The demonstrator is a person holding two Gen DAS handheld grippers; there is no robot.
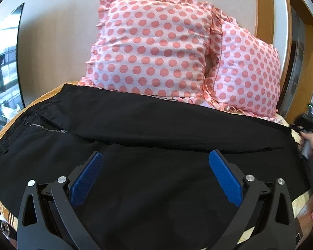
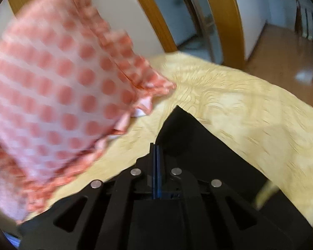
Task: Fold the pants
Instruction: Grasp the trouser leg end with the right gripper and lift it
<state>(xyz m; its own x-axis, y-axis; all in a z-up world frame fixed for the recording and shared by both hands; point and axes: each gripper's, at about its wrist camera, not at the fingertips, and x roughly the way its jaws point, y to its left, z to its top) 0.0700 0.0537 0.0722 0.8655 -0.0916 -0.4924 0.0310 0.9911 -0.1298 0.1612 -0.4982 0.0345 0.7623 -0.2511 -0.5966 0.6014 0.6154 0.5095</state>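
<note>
Black pants lie across the yellow bed, waist and zipper at the left, one leg laid over the other. My left gripper is open just above the middle of the pants, its blue pads wide apart and empty. My right gripper is shut on the leg end of the pants, which rises in a peak over its blue pads. It also shows at the far right of the left wrist view, at the pants' leg end.
Two pink polka-dot pillows lean against the wall behind the pants; one is close on the left in the right wrist view. The yellow bedspread extends to the right. A wooden door frame and floor lie beyond the bed.
</note>
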